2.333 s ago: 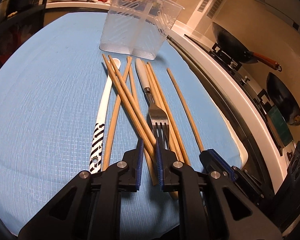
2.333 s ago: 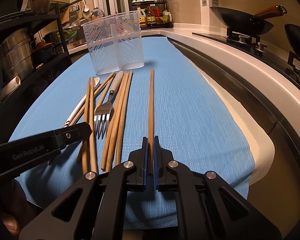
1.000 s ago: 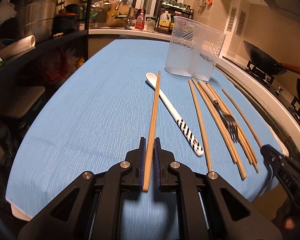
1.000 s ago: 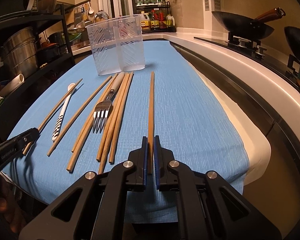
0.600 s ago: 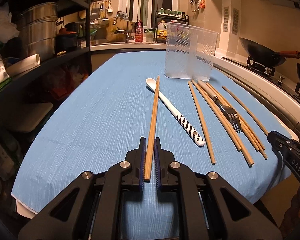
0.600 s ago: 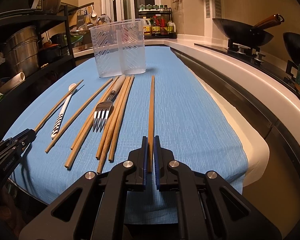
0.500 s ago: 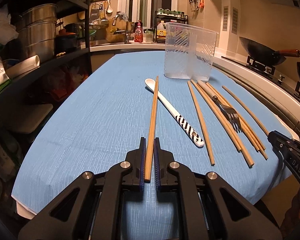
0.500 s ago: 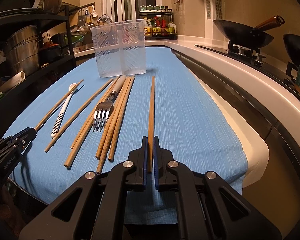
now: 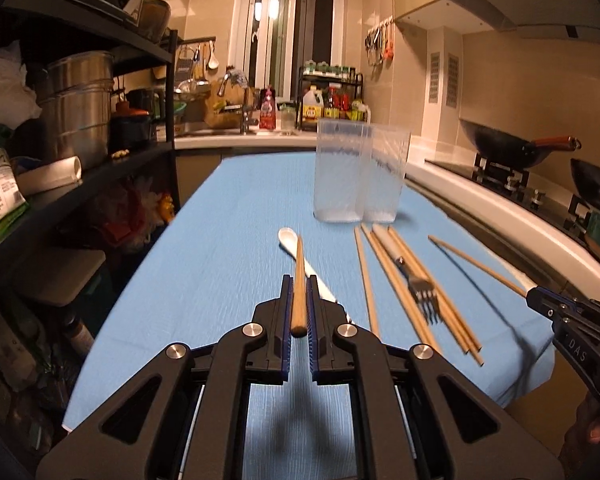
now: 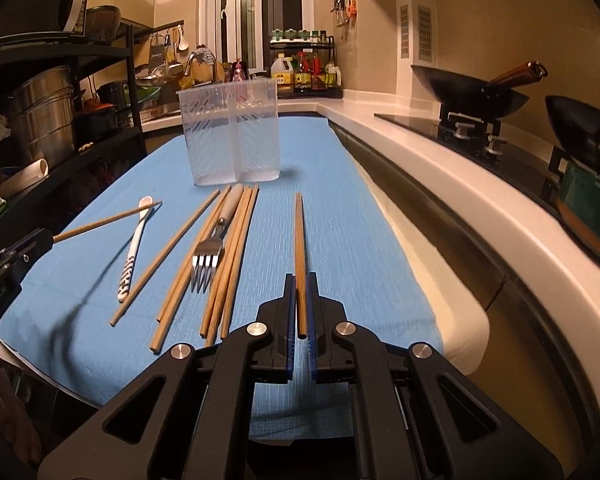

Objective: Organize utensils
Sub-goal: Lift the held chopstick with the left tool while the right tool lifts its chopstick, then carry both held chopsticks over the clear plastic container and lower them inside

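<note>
My left gripper (image 9: 299, 300) is shut on a wooden chopstick (image 9: 299, 276) and holds it lifted above the blue cloth (image 9: 220, 240), pointing at the clear two-compartment holder (image 9: 360, 176). My right gripper (image 10: 299, 300) is shut on another chopstick (image 10: 299, 240), also raised. A white spoon with black stripes (image 10: 134, 248), a fork (image 10: 208, 252) and several loose chopsticks (image 10: 236, 248) lie on the cloth in front of the holder (image 10: 230, 136). The left gripper (image 10: 40, 240) and its chopstick (image 10: 108, 220) show at the left of the right wrist view.
A black shelf rack with steel pots (image 9: 80, 120) stands left of the table. A white counter edge (image 10: 460, 184) runs along the right, with woks (image 10: 472, 92) on a stove behind it. A sink and bottles (image 9: 328, 108) are at the back.
Both grippers have risen with their chopsticks and tilted up to a more level view. The left chopstick is now clear of the spoon. The utensils on the cloth have not moved.
</note>
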